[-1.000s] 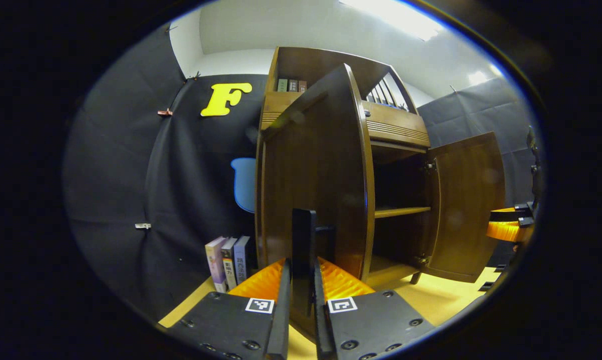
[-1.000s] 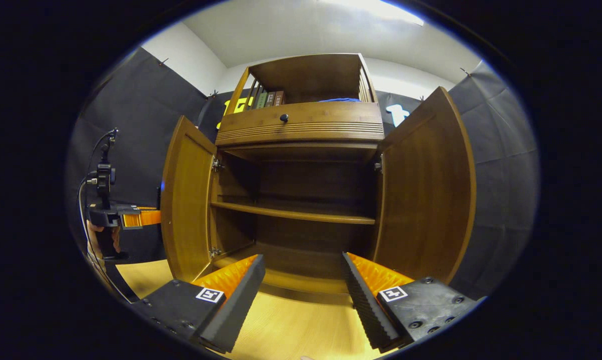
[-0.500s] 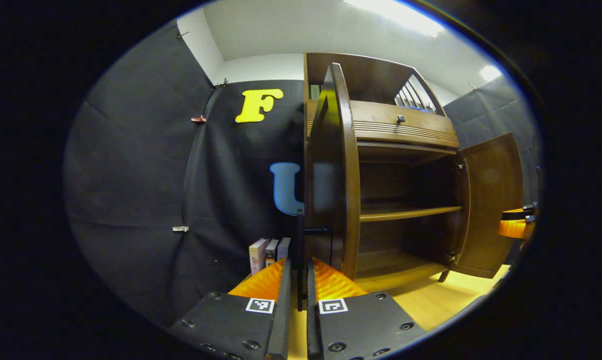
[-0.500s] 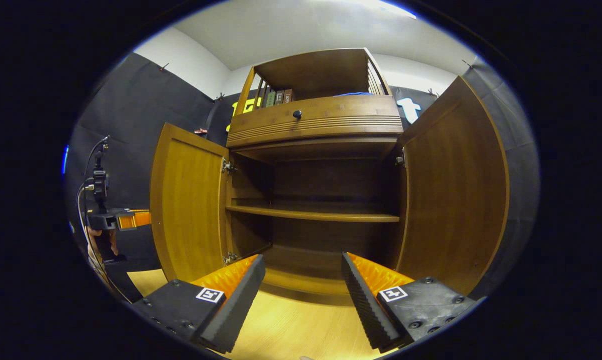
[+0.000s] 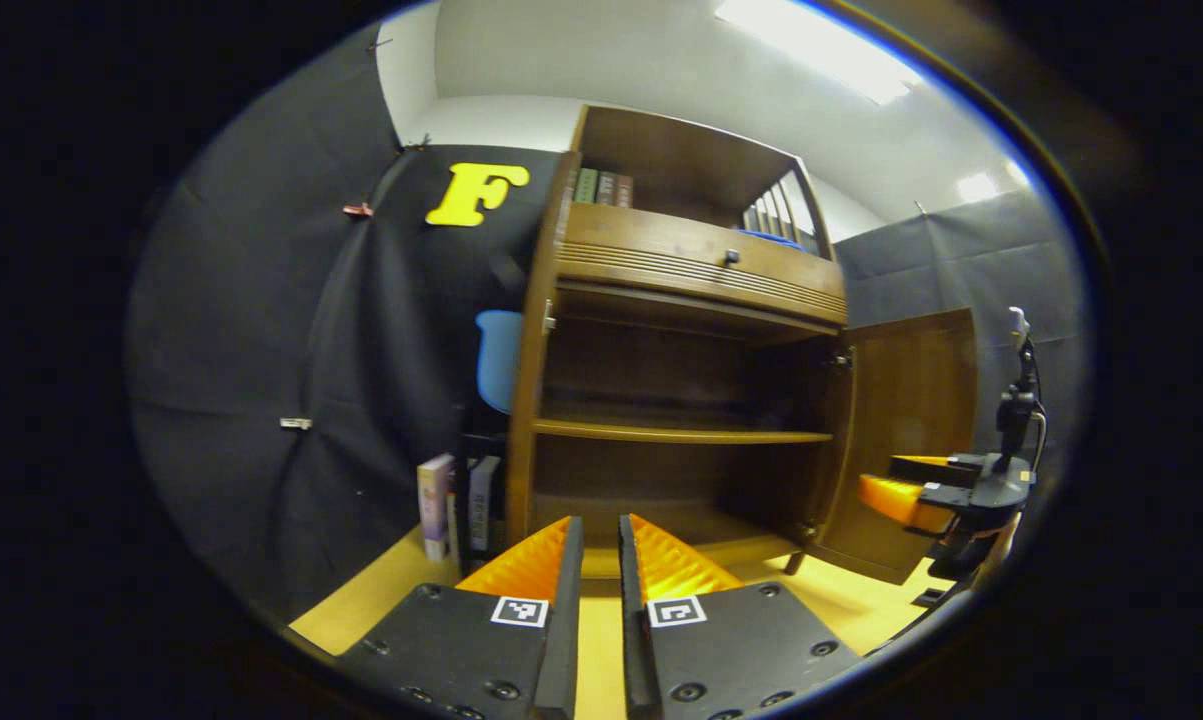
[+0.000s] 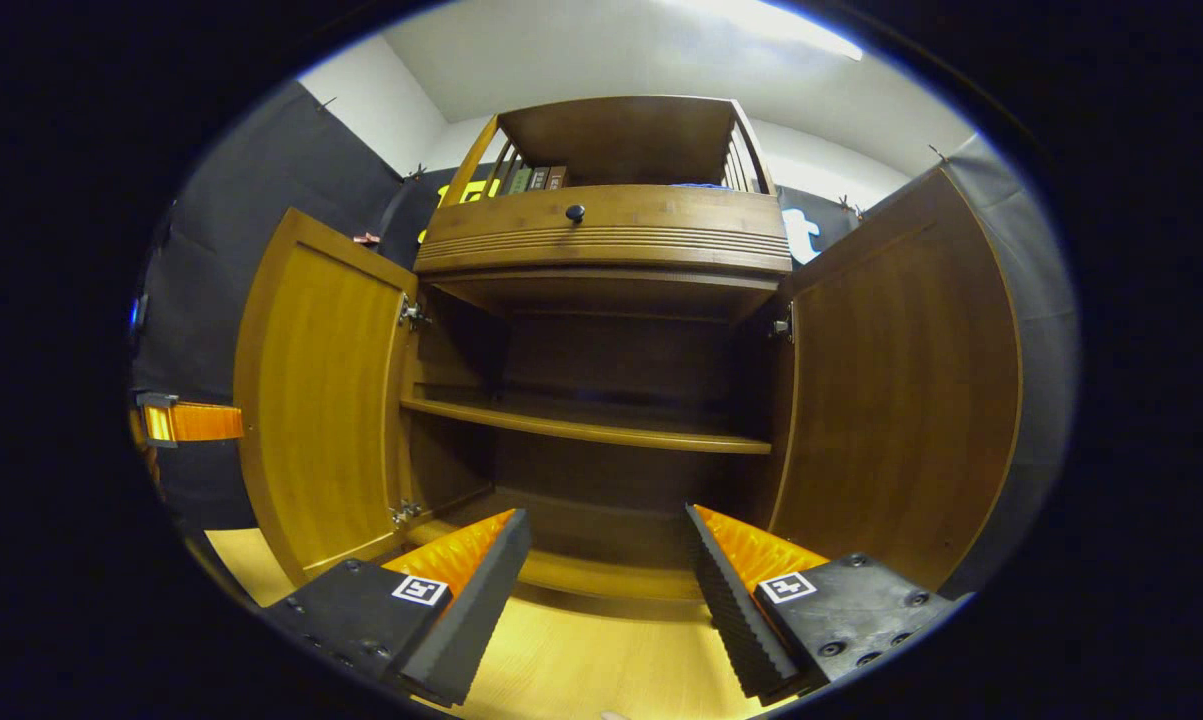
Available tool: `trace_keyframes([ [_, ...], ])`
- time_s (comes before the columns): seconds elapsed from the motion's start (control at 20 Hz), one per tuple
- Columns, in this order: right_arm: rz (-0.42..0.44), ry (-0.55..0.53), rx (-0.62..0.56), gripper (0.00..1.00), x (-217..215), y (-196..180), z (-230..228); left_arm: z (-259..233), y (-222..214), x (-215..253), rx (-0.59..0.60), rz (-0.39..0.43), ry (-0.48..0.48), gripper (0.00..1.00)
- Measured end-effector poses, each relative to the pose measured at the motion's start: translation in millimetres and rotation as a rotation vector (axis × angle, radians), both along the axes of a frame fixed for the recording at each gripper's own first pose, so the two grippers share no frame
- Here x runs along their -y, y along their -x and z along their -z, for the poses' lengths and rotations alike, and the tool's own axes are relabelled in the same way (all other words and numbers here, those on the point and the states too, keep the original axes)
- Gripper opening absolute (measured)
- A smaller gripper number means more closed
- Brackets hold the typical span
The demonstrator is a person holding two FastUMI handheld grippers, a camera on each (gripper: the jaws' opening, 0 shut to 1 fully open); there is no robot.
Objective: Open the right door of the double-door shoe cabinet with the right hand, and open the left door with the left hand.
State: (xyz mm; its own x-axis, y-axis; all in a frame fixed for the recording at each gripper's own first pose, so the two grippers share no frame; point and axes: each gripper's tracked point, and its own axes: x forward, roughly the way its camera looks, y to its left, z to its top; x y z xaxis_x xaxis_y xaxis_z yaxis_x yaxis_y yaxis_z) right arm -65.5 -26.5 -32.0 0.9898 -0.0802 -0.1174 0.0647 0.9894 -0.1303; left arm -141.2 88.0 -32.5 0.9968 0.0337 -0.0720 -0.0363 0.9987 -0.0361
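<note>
Half a second ago my left gripper (image 5: 599, 560) was clamped on the thin dark handle of the left door (image 6: 316, 400); now its fingers stand nearly together at the bottom centre of the left gripper view with a narrow gap and nothing between them, so the handle has been released. In the right gripper view the left door stands swung fully out at centre left, farther round than a second ago, and the right door (image 6: 901, 390) stands fully out at centre right. The cabinet (image 6: 601, 240) fills the middle, its shelf (image 6: 581, 428) bare. My right gripper (image 6: 606, 585) sits at the bottom centre of its view, fingers spread wide, holding nothing. I judge both doors open and the task essentially complete; only withdrawal remains.
</note>
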Motion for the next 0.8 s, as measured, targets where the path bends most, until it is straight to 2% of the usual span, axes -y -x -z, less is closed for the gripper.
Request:
trace_keyframes([
  [0.05,0.002,0.015,0.001,0.97,-2,-2,1,2,-7,8,-0.006,0.011,-0.005,0.22],
  [0.2,0.008,0.026,0.006,0.97,-7,-4,2,6,-35,33,-0.006,0.050,-0.018,0.43],
  [0.25,0.020,0.025,0.017,0.97,-7,-5,0,5,-43,39,-0.002,0.063,-0.025,0.46],
  [0.3,0.031,0.023,0.025,0.97,-8,-7,-1,5,-49,44,0.005,0.068,-0.034,0.62],
  [0.35,0.040,0.017,0.031,0.97,-8,-10,-2,3,-55,47,0.014,0.073,-0.042,0.54],
  [0.5,0.049,-0.031,0.055,0.97,-11,-15,-9,-1,-73,50,0.054,0.050,-0.049,0.87],
  [0.55,0.054,-0.052,0.062,0.97,-11,-18,-10,-3,-77,49,0.065,0.034,-0.041,0.93],
  [0.8,0.051,-0.098,0.062,0.99,-7,-24,-14,-2,-90,51,0.074,0.003,-0.060,0.95],
])
